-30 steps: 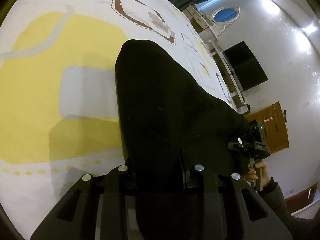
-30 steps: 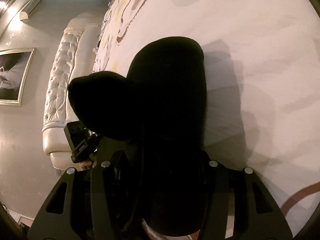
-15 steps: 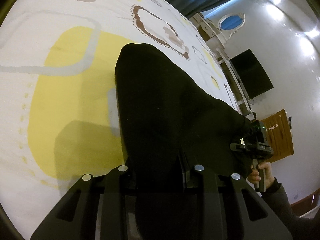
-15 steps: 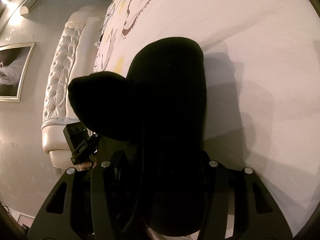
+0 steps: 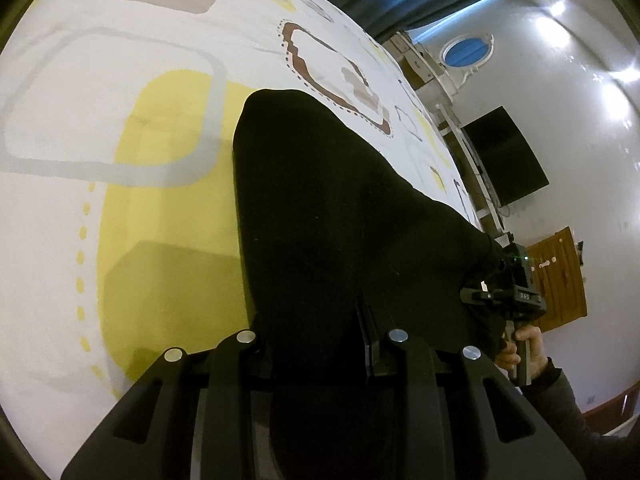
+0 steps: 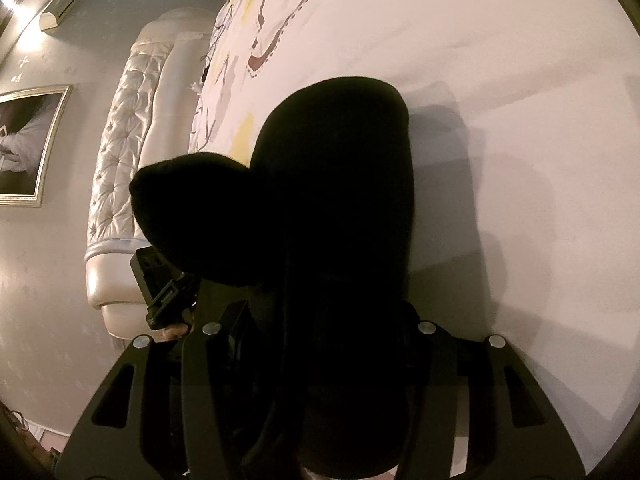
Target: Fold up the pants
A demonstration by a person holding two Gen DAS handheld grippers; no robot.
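left gripper (image 5: 320,344): clamped on the black pants (image 5: 340,208), fabric draped over my fingers.
right gripper (image 6: 320,344): same, pinching the other end.
pants: hanging between both grippers over the bedspread (image 5: 120,200).
change: bedspread pattern has slid under me over the last second; cloth shape unchanged.
meaning: I'm carrying it across, fold not laid yet.

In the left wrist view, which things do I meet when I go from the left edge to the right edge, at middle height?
White bedsheet with a yellow patch → black pants held up over it → right gripper holding their far edge → brown wooden door.
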